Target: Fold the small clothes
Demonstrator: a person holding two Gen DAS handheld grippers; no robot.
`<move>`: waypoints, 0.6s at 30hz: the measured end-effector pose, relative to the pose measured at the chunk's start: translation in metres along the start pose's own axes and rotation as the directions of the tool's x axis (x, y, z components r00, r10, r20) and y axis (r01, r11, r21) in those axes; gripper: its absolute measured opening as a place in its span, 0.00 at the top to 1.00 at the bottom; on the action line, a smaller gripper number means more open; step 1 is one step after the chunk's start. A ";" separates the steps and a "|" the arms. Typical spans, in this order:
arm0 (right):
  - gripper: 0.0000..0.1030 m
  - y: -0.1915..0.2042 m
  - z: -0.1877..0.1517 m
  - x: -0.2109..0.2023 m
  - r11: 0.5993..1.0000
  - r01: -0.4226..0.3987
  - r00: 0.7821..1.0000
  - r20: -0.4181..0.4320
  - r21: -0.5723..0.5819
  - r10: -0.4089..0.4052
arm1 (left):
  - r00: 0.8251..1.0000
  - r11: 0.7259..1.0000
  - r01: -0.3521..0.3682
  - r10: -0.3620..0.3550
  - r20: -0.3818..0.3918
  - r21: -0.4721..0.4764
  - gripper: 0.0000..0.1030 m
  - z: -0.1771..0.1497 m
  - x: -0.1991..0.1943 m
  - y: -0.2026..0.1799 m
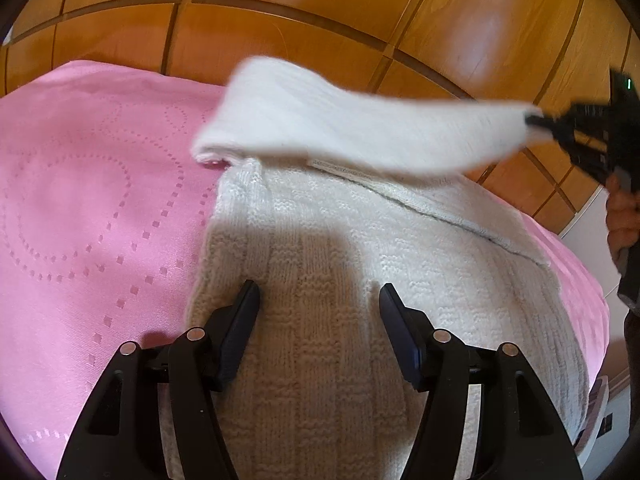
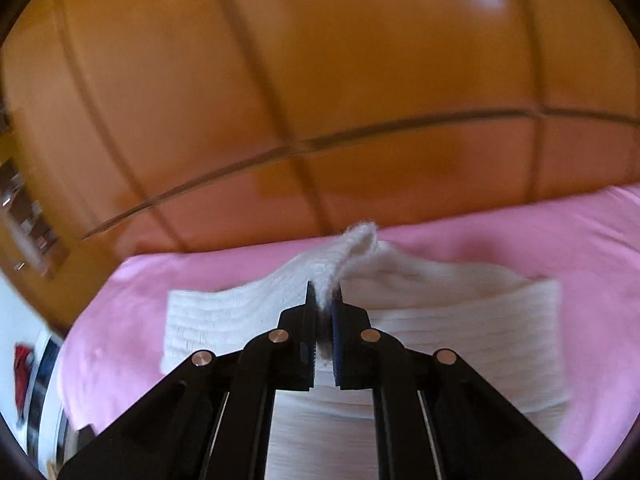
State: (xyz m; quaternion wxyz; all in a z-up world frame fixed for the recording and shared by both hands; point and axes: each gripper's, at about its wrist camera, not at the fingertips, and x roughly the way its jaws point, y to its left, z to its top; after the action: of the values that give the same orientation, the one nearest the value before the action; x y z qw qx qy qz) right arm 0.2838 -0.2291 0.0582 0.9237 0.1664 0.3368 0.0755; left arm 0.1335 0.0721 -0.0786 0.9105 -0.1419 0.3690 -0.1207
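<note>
Black hand-held gripper [image 1: 318, 300], silver pivot pins, dark-blue pads [image 1: 394, 320]

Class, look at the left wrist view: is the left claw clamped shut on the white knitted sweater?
No: the left claw stands open, its fingers spread apart over the white knitted sweater without pinching it.

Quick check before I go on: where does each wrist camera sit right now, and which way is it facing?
Left wrist: on the left tongs, facing down over the white knit sweater on the pink bedspread; both fingers spread open on the knit, right tongs and a hand at the right edge.
Right wrist: on the right tongs, facing across the bed toward the wooden panels; fingers pinch the sweater's lifted sleeve.
Shared: sweater, sleeve, bedspread, panels.
</note>
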 end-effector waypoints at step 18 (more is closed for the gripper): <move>0.95 -0.128 -0.058 0.033 0.953 0.215 0.970 -0.162 0.212 -0.182 | 0.986 0.972 0.150 -0.161 -0.045 -0.183 0.27 0.073 0.035 0.001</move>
State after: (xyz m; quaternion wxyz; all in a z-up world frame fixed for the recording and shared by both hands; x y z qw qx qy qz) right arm 0.2749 -0.3259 -0.0485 0.8752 0.2309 0.4226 -0.0456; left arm 0.2099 0.0735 -0.0511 0.8704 -0.2479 0.3931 -0.1624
